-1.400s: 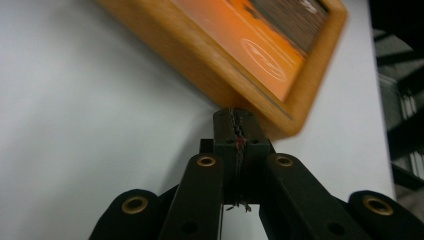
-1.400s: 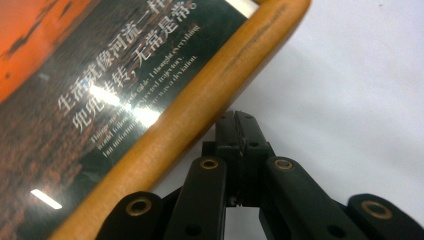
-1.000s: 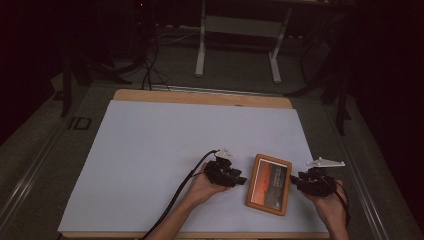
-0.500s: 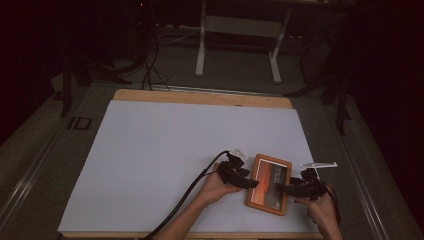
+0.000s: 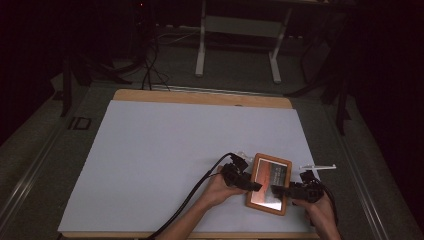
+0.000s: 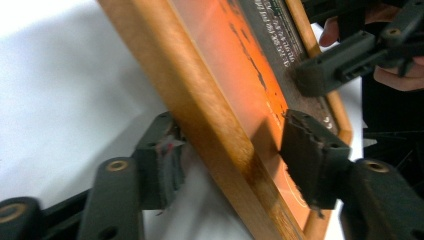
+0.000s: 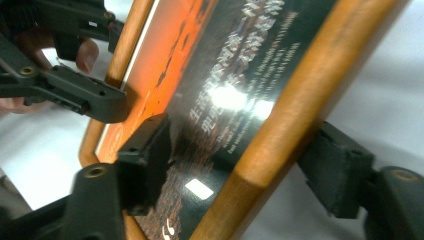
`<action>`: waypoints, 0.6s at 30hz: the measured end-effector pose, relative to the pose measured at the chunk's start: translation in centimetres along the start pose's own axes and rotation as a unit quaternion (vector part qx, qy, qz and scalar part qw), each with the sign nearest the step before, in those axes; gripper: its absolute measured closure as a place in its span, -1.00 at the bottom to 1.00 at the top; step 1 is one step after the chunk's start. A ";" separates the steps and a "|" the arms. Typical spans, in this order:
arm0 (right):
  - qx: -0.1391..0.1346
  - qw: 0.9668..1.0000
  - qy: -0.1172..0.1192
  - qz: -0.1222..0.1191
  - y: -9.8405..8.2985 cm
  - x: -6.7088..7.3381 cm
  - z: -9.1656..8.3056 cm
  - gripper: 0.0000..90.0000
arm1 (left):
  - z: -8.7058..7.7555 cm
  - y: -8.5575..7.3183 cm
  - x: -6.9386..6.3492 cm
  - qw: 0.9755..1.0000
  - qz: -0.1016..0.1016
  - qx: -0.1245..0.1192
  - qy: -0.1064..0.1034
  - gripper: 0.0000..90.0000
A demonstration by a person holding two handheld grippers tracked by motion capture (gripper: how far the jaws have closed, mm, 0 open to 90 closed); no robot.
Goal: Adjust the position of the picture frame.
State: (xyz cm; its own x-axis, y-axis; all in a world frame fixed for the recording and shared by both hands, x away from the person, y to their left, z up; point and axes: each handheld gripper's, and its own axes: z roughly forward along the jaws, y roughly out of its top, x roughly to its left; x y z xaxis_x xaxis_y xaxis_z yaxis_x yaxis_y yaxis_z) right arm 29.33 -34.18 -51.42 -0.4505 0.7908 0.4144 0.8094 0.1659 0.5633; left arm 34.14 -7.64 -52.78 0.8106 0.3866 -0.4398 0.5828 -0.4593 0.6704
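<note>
While both claws straddle the wooden frame open and ungripping, the white sheet covers the table amid darkness.

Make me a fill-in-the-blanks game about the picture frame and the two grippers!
The frame has a rim made of ____.
It lies on a ____ sheet covering the table.
The left gripper straddles one long side of the frame, and the right gripper straddles the ____ side.
Behind the glass, the picture is black and ____.

Missing words: wood; white; opposite; orange
</note>
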 end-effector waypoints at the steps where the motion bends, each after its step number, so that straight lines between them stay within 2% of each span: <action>1: -0.007 1.000 0.001 -0.003 0.1 0.1 -0.3 -0.17 | -0.3 0.0 -0.2 1.000 0.004 -0.004 0.002 0.02; 6: -0.045 0.999 0.015 -0.004 0.5 0.9 -1.5 0.08 | -2.5 -0.1 -0.9 0.999 0.009 -0.032 0.005 0.29; 9: -0.067 0.997 0.027 -0.014 0.9 1.5 -2.3 0.17 | -3.7 -0.2 -1.5 0.998 0.014 -0.053 0.022 0.41; 13: -0.071 0.996 0.023 -0.049 1.6 3.1 -2.6 0.18 | -5.3 -0.2 -2.0 0.995 0.034 -0.073 0.055 0.44; 15: -0.068 0.996 0.020 -0.056 2.0 3.8 -2.4 0.18 | -6.0 -0.5 -1.9 0.994 0.031 -0.080 0.060 0.44; 18: -0.073 0.995 0.031 -0.063 2.5 4.4 -1.9 0.20 | -7.1 -1.1 -1.7 0.994 0.024 -0.091 0.064 0.44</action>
State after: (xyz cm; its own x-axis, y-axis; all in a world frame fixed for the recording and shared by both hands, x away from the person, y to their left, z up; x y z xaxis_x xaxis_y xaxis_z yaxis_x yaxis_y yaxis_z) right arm 28.65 -31.36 -46.87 -0.5710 0.7308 0.3739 0.6837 0.1713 0.7094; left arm 31.75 -2.14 -48.54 0.8164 0.4721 -0.3325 0.5142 -0.3324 0.7906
